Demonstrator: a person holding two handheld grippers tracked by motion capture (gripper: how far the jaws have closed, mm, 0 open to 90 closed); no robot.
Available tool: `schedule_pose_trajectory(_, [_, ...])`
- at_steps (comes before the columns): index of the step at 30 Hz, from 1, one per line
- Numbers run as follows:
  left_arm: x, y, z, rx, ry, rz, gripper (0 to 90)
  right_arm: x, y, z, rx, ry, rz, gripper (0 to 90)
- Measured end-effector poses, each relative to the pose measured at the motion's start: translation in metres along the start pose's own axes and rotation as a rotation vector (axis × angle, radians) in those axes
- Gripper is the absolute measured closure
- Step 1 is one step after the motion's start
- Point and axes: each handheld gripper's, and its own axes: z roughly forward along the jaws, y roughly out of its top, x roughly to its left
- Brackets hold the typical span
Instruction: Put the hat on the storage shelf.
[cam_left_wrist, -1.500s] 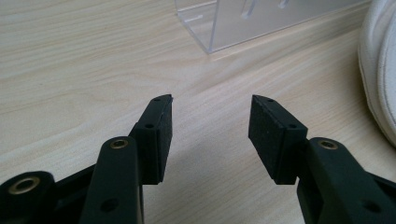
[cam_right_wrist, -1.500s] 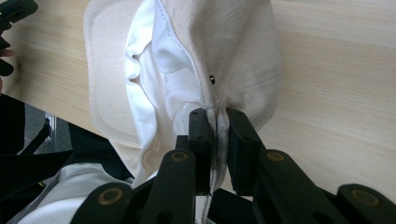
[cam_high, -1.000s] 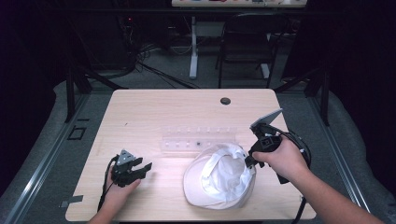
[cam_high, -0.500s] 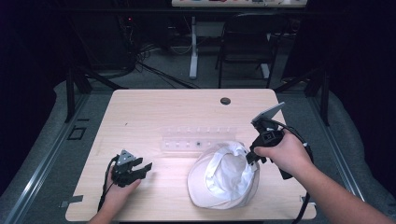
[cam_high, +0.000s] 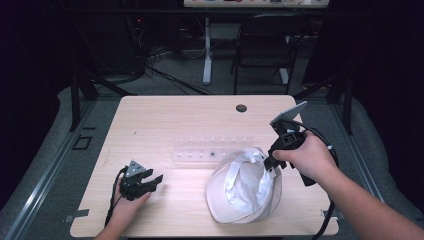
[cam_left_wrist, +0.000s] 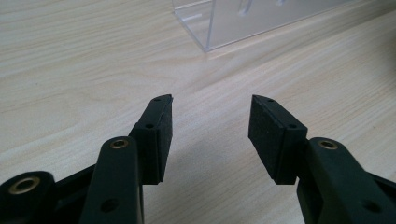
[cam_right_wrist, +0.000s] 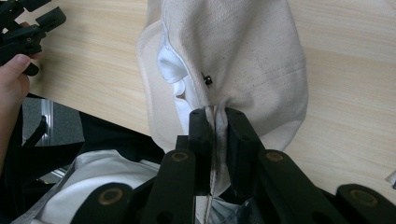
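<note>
White cotton cap (cam_high: 245, 187) is pinched at its edge by the right gripper (cam_high: 270, 162), part-lifted off the table (cam_high: 165, 117)'s near right; placing is left. Left gripper (cam_high: 150, 181) is rested open, empty.

Both grippers matte black. Left gripper (cam_high: 159, 178): grey three-cornered plate on top, black cable looping back past the wrist. Right gripper (cam_right_wrist: 214, 122): same grey plate, thick black cable trailing along the forearm. Jaws are flat black links with brass-coloured pivot bushings and small screw holes; pads (cam_left_wrist: 265, 130) are square-cut, finely textured black rubber. Forearms bare, no sleeves in view
</note>
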Motion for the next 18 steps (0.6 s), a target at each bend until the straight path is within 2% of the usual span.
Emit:
schedule_pose_trajectory(7, [0.0, 0.0, 0.0, -0.002, 0.0, -0.006, 50.3, 0.005, 0.003, -0.006, 0.006, -0.004, -0.002, 82.1])
schedule_pose_trajectory(9, [0.0, 0.0, 0.0, -0.001, 0.0, -0.003, 50.3, 0.006, 0.004, -0.009, 0.022, -0.002, -0.015, 82.1])
schedule_pose_trajectory(15, [-0.001, 0.0, 0.0, -0.01, 0.002, -0.006, 50.3, 0.009, 0.005, -0.013, 0.012, 0.034, 0.016, 82.1])
schedule_pose_trajectory(18, [-0.001, 0.0, 0.001, -0.009, 0.002, -0.008, 50.3, 0.007, 0.007, -0.018, 0.026, 0.058, 0.011, 82.2])
